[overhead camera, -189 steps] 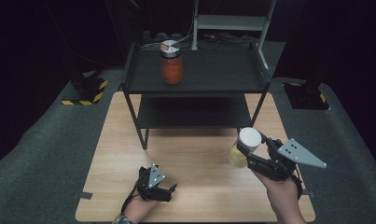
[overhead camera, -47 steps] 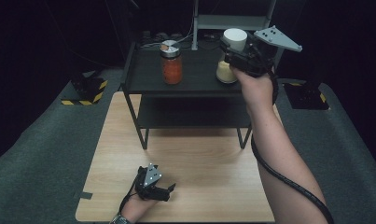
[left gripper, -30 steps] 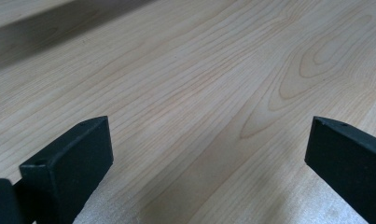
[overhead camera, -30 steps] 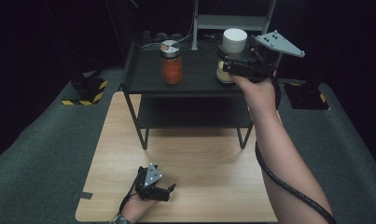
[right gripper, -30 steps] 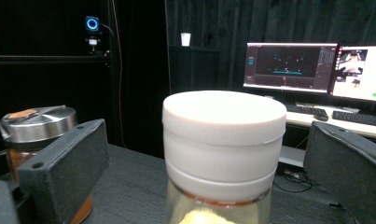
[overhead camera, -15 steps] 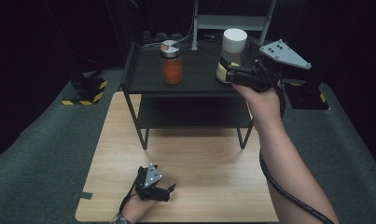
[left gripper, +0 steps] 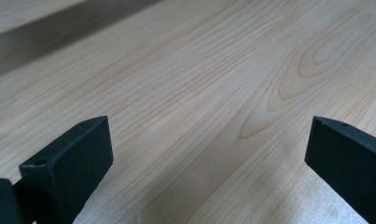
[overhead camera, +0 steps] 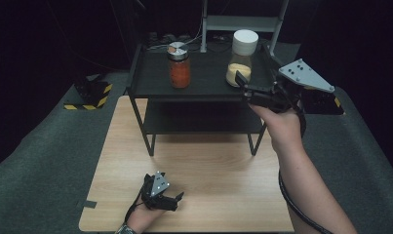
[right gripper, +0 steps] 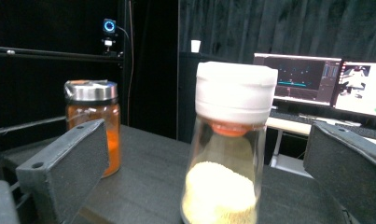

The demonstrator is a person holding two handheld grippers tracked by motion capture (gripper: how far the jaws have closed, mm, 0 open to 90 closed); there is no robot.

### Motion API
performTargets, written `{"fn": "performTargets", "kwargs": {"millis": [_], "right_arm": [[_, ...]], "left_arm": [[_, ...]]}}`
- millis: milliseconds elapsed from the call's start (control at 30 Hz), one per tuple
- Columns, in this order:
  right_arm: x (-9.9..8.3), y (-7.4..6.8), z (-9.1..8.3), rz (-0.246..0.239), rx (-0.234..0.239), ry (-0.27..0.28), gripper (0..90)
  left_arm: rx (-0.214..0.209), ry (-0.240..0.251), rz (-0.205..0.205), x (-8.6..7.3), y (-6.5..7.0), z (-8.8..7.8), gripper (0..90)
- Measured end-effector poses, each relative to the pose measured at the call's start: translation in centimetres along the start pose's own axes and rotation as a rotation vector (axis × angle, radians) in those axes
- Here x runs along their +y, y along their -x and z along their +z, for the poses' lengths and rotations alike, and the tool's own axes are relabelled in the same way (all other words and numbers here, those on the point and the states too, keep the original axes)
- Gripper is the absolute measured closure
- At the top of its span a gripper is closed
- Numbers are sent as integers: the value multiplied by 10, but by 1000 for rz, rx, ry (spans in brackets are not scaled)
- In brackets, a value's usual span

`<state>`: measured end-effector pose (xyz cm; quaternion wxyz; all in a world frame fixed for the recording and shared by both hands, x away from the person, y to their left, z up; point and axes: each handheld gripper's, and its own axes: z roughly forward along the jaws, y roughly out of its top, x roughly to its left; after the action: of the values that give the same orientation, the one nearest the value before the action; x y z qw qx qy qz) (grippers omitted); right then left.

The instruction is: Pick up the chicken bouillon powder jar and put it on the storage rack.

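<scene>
White-capped jar (overhead camera: 243, 57) of pale yellow grains stands upright on the top shelf of the black rack (overhead camera: 150, 80), in the upper middle of the high view, toward that shelf's right end. We see our right gripper (overhead camera: 245, 87) just below and beside it in that frame, its jaws spread and not touching the glass. In the right gripper view the jar (right gripper: 230, 149) sits in the centre, between the two black jaws at lower left and lower right, with clear space on both sides. An orange jar (overhead camera: 178, 65) with a metal lid stands on the same shelf, well apart to the left in the high view; in the right gripper view it (right gripper: 93, 123) appears at centre left, behind the left jaw. Two lit monitors (right gripper: 325, 86) show at the right edge of that view.

Our left gripper (overhead camera: 170, 200) rests on the wooden tabletop (overhead camera: 213, 165) at the lower left of the high view, near the front edge. Its own view shows both jaws held wide apart over bare wood grain (left gripper: 199, 102), gripping nothing.
</scene>
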<state>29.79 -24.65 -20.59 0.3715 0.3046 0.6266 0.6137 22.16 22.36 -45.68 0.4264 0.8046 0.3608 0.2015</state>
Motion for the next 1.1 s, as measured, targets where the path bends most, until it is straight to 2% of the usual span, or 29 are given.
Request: {"fn": "performTargets", "kwargs": {"millis": [333,800,1100], "right_arm": [[-22,-3,-15,-13,13,-20,0],[-83,-12,-50,-48,48,-104,0],[-113,-14,-65,-38,55,-158,0]], "left_arm": [[-2,3,3,-1,0,-1,11],[-7,10,2,-2,-1,-1,11],[-8,13,2,-2,-1,-1,11]]}}
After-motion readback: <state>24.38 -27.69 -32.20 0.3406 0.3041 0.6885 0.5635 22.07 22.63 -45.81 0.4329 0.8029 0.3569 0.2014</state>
